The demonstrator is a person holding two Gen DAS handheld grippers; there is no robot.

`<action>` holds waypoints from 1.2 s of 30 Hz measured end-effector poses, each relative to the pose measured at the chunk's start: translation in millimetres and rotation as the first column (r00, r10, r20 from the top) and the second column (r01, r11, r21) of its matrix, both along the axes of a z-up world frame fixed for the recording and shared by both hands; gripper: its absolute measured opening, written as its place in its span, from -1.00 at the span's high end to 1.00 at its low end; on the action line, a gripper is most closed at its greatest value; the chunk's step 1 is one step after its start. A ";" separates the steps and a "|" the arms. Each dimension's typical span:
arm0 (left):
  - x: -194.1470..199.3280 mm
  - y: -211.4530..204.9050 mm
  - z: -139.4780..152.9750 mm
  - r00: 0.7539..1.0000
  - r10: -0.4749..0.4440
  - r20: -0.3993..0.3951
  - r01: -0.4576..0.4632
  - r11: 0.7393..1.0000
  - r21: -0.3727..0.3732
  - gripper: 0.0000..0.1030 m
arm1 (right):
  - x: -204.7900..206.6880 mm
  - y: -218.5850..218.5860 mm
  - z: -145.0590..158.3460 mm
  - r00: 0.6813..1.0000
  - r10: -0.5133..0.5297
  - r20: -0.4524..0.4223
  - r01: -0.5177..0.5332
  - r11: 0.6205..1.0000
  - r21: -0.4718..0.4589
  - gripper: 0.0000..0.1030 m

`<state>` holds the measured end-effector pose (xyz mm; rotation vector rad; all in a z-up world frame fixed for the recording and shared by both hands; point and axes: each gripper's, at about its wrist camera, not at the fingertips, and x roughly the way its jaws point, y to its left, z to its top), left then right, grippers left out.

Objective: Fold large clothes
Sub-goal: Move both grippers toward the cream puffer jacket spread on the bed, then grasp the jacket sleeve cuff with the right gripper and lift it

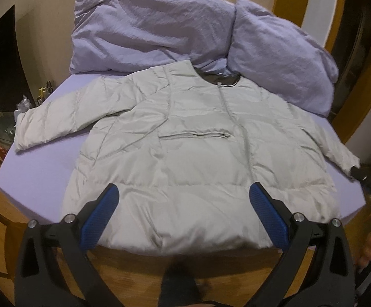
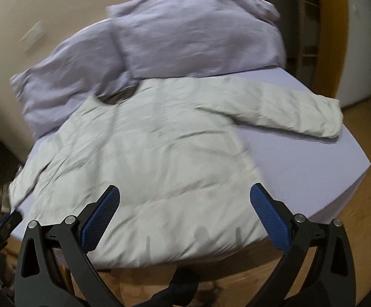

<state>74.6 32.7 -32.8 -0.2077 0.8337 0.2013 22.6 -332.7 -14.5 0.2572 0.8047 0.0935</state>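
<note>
A pale grey puffer jacket [image 1: 185, 140] lies spread flat, front up, on a lavender bed [image 1: 45, 158], collar toward the pillows and both sleeves stretched out. Its hem hangs over the near edge. My left gripper [image 1: 184, 194] is open and empty, hovering above the hem. In the right wrist view the jacket [image 2: 147, 158] shows blurred, with its right sleeve [image 2: 300, 117] lying out on the bed [image 2: 313, 166]. My right gripper [image 2: 184, 194] is open and empty above the hem's right part. The other gripper's black tip shows at the right edge [image 1: 364, 174] of the left wrist view.
Two lavender pillows [image 1: 147, 30] [image 1: 282, 58] lean at the head of the bed. A dark screen [image 1: 1, 64] and small clutter stand left of the bed. Wooden floor [image 1: 134, 263] lies below the near edge. A white door and wooden frame [image 2: 359, 51] stand to the right.
</note>
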 end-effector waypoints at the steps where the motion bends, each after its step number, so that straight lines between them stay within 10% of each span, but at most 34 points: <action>1: 6.4 1.4 -1.8 1.000 0.004 -0.008 -0.004 1.000 0.009 -0.96 | 10.7 -13.6 -3.5 0.999 -0.037 -0.011 0.037 0.999 -0.007 -0.97; 8: 55.4 9.9 -14.9 0.998 0.031 -0.058 -0.028 0.999 0.036 -0.96 | 77.2 -113.8 -44.3 0.945 -0.299 -0.133 0.296 0.954 -0.044 -0.97; 22: 119.9 18.4 -38.8 0.990 0.038 -0.135 -0.026 0.996 0.088 -0.96 | 113.8 -257.4 -108.3 0.724 -0.606 -0.329 0.645 0.764 0.015 -0.84; 29: 139.4 29.4 -45.7 0.986 0.056 -0.159 -0.039 0.993 0.107 -0.96 | 123.5 -261.0 -113.3 0.742 -0.584 -0.329 0.624 0.781 0.019 -0.61; 36: 148.6 35.0 -53.1 0.983 0.061 -0.173 -0.042 0.993 0.112 -0.96 | 148.0 -244.7 -107.7 0.798 -0.523 -0.299 0.556 0.831 0.030 0.46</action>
